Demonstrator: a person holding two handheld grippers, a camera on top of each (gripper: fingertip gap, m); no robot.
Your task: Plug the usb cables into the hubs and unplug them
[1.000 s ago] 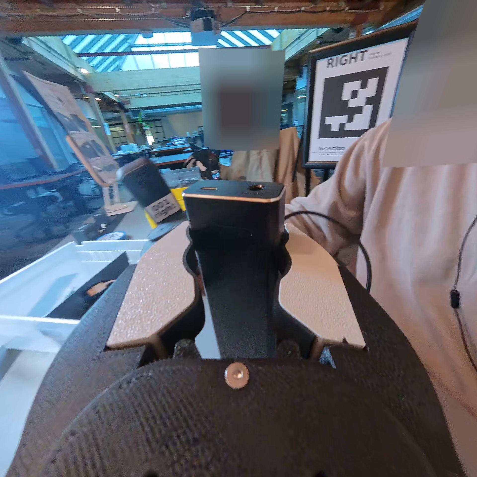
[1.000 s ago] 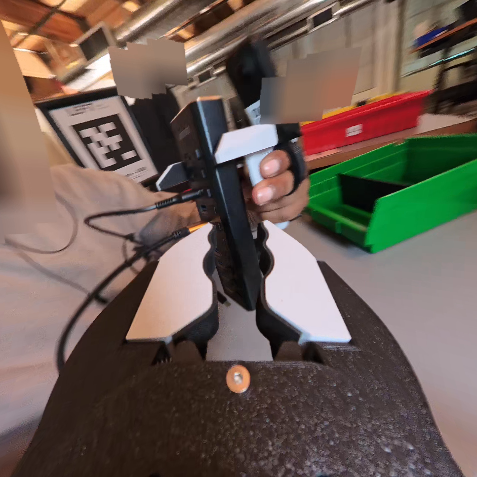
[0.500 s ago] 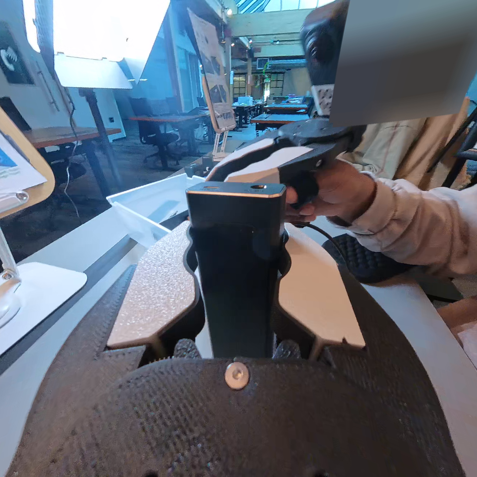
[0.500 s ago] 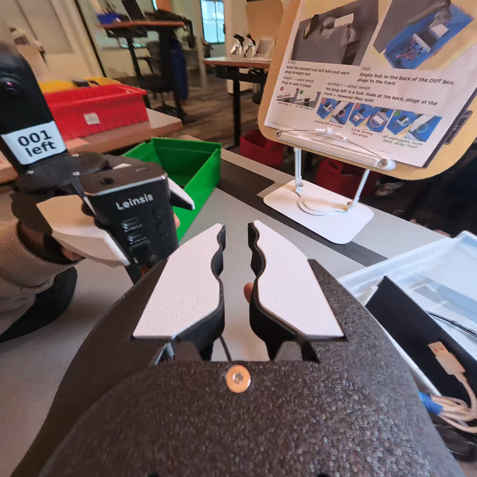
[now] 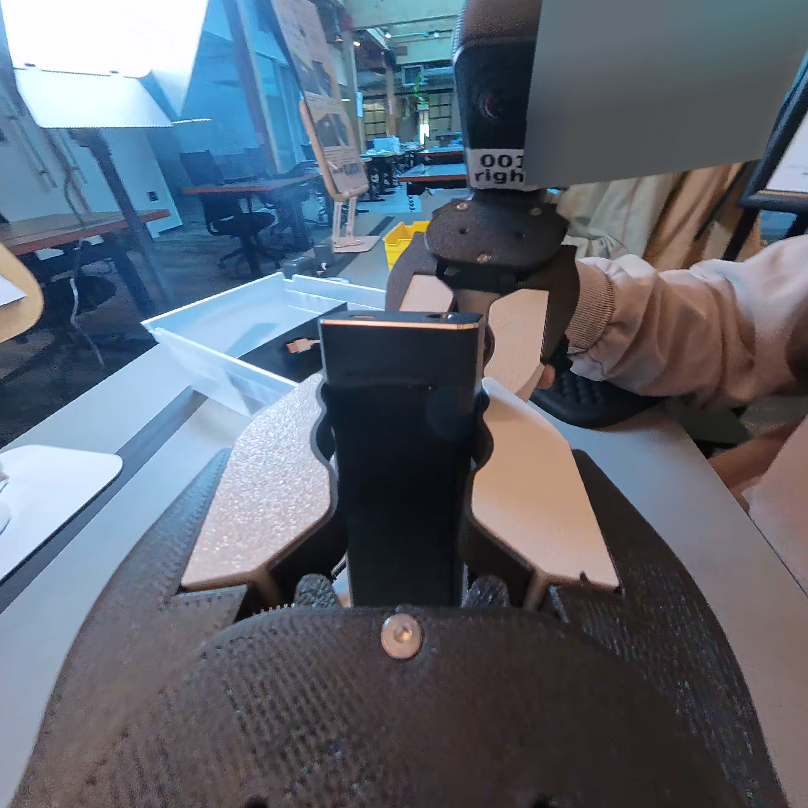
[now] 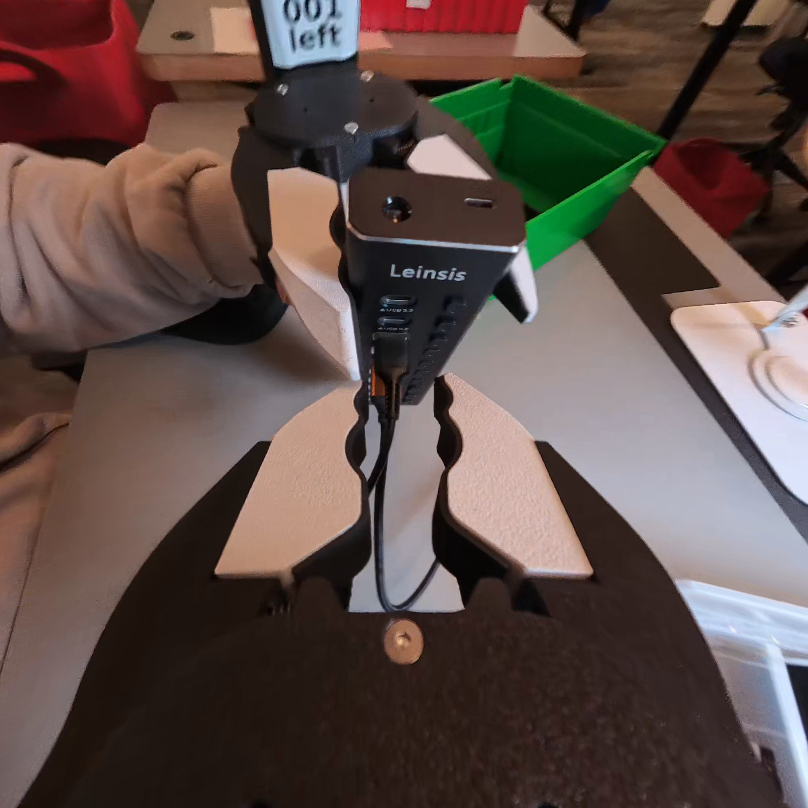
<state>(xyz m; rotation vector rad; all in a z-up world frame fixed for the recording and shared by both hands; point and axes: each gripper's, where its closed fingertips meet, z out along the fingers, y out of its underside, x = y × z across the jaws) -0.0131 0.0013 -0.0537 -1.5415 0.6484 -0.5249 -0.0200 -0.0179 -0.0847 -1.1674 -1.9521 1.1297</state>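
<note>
Grey table (image 6: 568, 437): one hub (image 6: 430, 280), one cable (image 6: 380, 503).

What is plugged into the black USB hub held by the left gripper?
One black cable plug sits in the USB hub's front face, with an orange plug partly hidden beside it. The two upper ports are empty; lower ports are hidden.

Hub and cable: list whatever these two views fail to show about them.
- Port face of the hub: left wrist view shows only its plain back, so no plug is visible there.
- Hub's lower ports: right wrist view, covered by the plugged black cable and the right gripper fingers.
- Cable's far end: right wrist view, it runs under the gripper body.
- Orange connector behind the black plug: too hidden to identify.
</note>
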